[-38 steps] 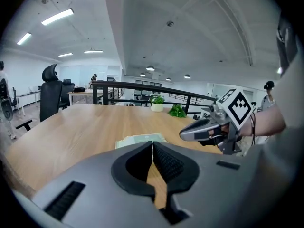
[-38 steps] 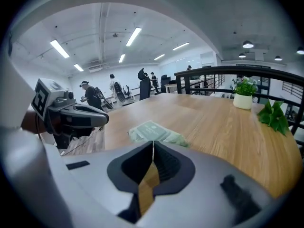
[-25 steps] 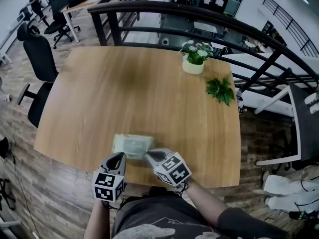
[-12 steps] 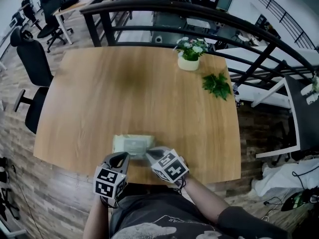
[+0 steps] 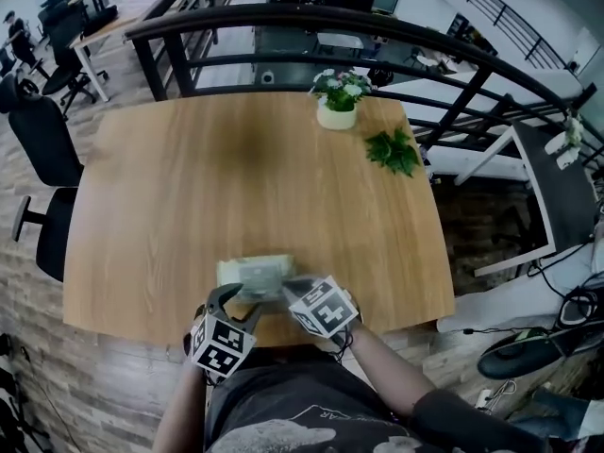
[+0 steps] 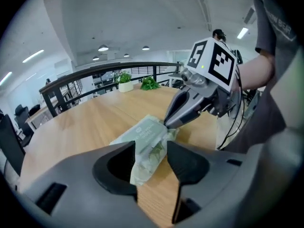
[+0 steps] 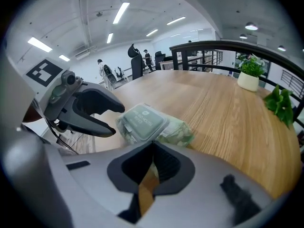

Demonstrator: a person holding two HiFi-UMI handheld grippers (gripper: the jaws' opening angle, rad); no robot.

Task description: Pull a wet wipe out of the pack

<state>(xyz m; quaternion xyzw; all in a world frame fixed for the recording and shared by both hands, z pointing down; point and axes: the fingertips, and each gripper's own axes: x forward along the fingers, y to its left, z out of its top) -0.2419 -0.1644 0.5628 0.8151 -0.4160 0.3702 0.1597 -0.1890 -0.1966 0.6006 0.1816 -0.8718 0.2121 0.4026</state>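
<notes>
Pack position: pale-green soft-film wet wipe pack [image 5: 253,274] with a grey-green rectangular lid lies flat on the light wooden worktop [image 5: 236,159]. It sits close to the near edge, about mid-width, just ahead of the person's torso. Lid lies flat on the pack.

Left gripper [image 6: 151,146]: grey jaws stand well apart, having just been opening. The crumpled near end of the pack lies in the gap between them. It overlaps the left-hand jaw, with clear space to the other, so nothing is clamped.

Right gripper [image 7: 153,148]: jaws closed together, bare wood showing through the slit below them. Seen from the left gripper view, its tip is at the pack's far right corner. Whether it pinches any film there cannot be told.

Both grippers crowd the near edge, one on either side of the pack, their marker cubes hanging over the rim.

Open room: a wide stretch of bare wood runs from the pack to the far edge. A small flowering potted plant in a white pot [image 5: 338,97] stands near that far edge, right of centre. A loose green leaf sprig [image 5: 392,151] lies close to the right edge, well apart from the pack.

Surrounds: a curved black metal railing [image 5: 377,28] runs behind the far edge. A black office chair [image 5: 38,144] stands off the left edge on the plank floor [image 5: 57,376].
</notes>
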